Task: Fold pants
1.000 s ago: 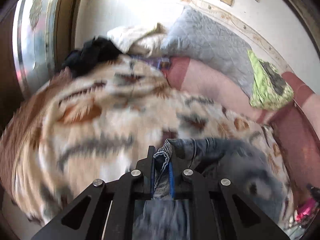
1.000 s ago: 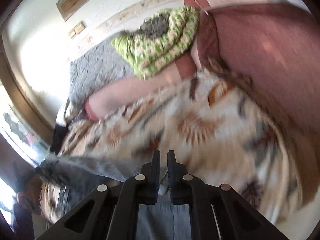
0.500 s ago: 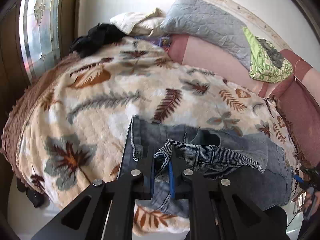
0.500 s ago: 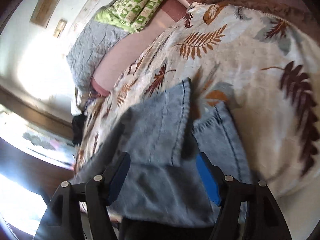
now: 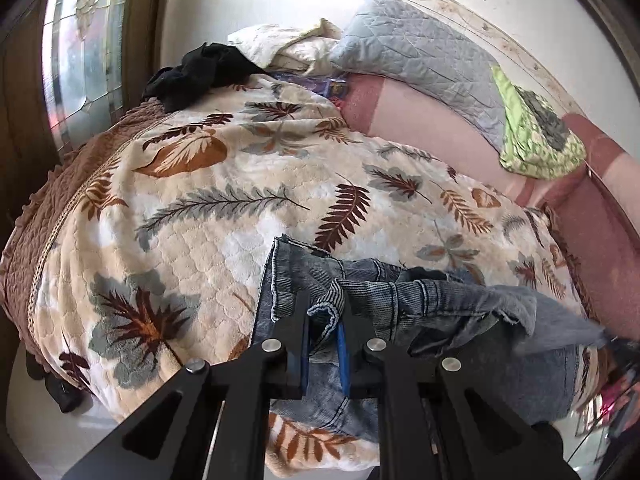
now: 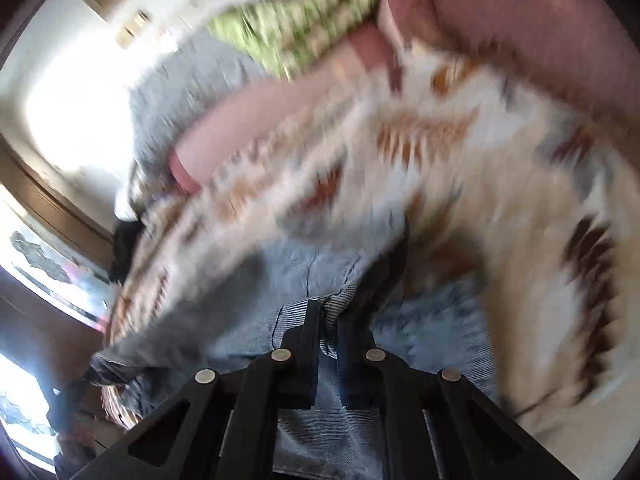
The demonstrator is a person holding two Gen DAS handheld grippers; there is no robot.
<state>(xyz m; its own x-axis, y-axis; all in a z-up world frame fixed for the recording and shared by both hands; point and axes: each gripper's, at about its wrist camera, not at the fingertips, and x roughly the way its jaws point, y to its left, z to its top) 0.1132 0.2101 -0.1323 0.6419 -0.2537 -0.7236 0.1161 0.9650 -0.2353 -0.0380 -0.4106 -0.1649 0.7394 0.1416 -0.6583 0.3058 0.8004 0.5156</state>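
Observation:
Blue denim pants [image 5: 440,300] lie crumpled near the front edge of a bed with a leaf-print blanket [image 5: 200,220]. My left gripper [image 5: 324,312] is shut on a rolled hem of the pants, just above the blanket. The right wrist view is blurred by motion. There my right gripper [image 6: 330,316] has its jaws closing tight on a striped denim edge of the same pants [image 6: 312,268], which spread out ahead of the fingers.
At the head of the bed lie a grey quilted pillow [image 5: 420,52], a green patterned cloth [image 5: 536,136], a cream pillow [image 5: 280,40] and a black garment [image 5: 200,72]. A window [image 5: 76,60] stands at the left. The blanket drops off at the near edge.
My left gripper sank with the hem and the pants now rest on the blanket. My right gripper stood wide open over the denim half a second ago and has now closed on an edge.

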